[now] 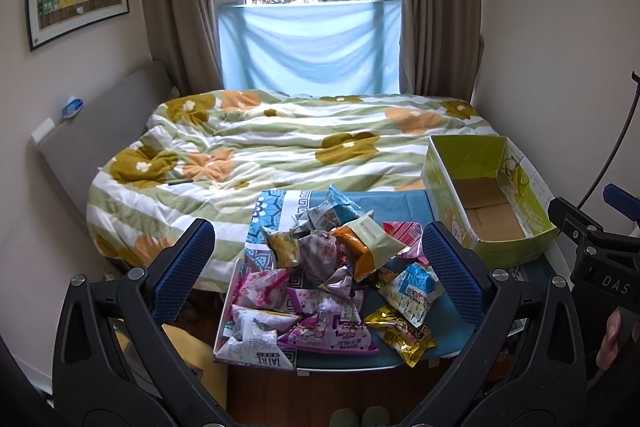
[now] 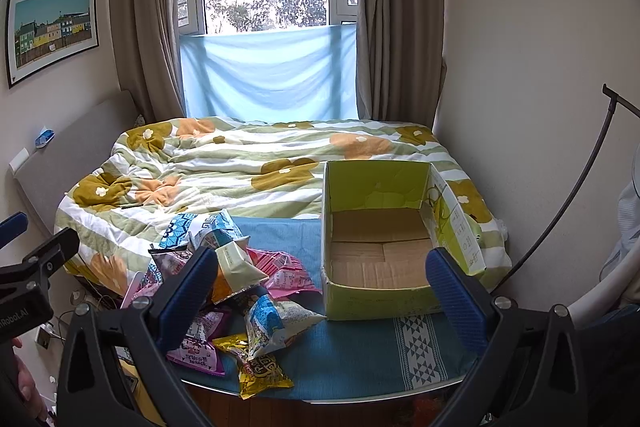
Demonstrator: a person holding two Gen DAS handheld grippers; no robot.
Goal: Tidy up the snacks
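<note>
Box (image 2: 376,227) open-topped, empty; snack pile (image 2: 240,291) crowds table's left; blue cloth (image 2: 352,359) before box bare.

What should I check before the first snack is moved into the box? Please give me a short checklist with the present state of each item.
1. Green box is empty, its open top faces up: ok.
2. Left gripper is open and holds nothing: ok.
3. Right gripper is open and holds nothing: ok.
4. Snack pile lies on the table, left of the box, within view: ok.
5. Gold packet lies at the front table edge; whether it overhangs: cannot tell.
6. Box sits fully on the table: cannot tell, its far end is hidden.
</note>
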